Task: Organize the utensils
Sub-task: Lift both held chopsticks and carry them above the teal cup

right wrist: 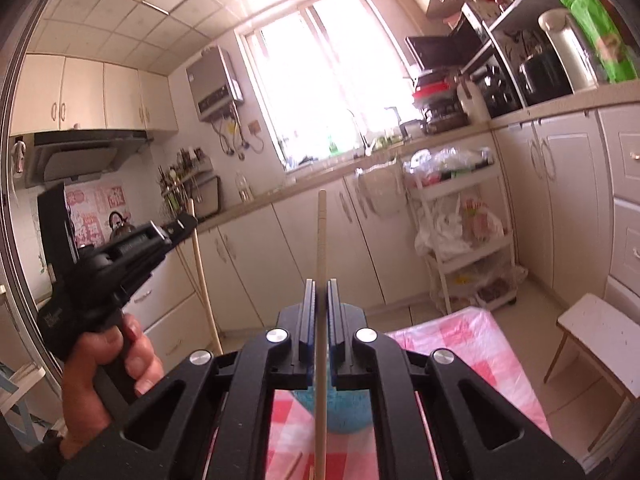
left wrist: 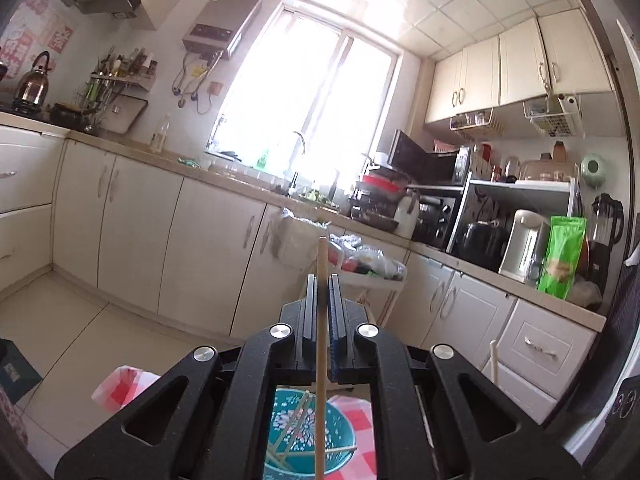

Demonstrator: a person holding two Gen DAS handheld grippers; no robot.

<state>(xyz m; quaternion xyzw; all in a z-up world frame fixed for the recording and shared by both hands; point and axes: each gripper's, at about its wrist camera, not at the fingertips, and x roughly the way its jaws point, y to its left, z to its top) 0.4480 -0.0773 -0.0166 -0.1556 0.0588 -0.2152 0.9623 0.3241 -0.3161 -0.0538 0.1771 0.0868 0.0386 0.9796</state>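
Observation:
My left gripper [left wrist: 321, 280] is shut on a wooden chopstick [left wrist: 321, 320] that runs along the jaws and sticks out past the tips. Below it a teal floral bowl [left wrist: 296, 436] holds several more chopsticks. My right gripper [right wrist: 321, 284] is shut on another wooden chopstick [right wrist: 321, 248], also pointing forward and up. Under it is the teal bowl [right wrist: 344, 412] on a pink checked tablecloth [right wrist: 460, 344]. The left gripper [right wrist: 188, 220] shows in the right wrist view, held by a hand, with its chopstick [right wrist: 204, 280] hanging down. Both grippers are raised above the table.
Cream kitchen cabinets [left wrist: 208, 240] and a counter run around the room. A white trolley [right wrist: 460, 240] with bags stands by the cabinets. A white stool [right wrist: 600, 336] is at the right of the table. A loose chopstick [right wrist: 294, 468] lies on the cloth.

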